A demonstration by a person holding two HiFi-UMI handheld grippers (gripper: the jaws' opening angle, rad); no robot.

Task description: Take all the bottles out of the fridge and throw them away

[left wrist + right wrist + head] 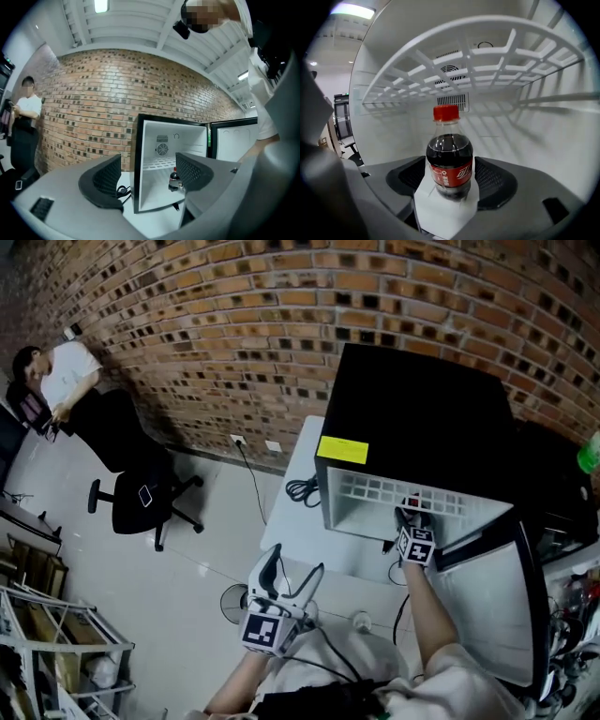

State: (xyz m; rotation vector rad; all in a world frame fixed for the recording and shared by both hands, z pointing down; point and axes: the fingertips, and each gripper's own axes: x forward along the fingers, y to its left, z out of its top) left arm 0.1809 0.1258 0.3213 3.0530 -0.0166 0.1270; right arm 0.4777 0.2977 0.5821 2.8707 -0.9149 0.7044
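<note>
My left hand-held gripper [289, 576] [147, 176] hangs outside the fridge [422, 418], its jaws wide apart with nothing between them and the open compartment straight ahead of it. My right hand-held gripper [412, 517] [450, 176] reaches inside, under the wire shelf [487, 56]. The cola bottle [449, 159] stands upright between its jaws, and both pads press against the bottle's sides.

The fridge [422, 418] door [487, 596] stands swung wide to the right, leaving the front open. Inside, a wire shelf [487, 51] spans close above the right gripper [450, 177]. A cola bottle [450, 159] fills the gap between its jaws.
</note>
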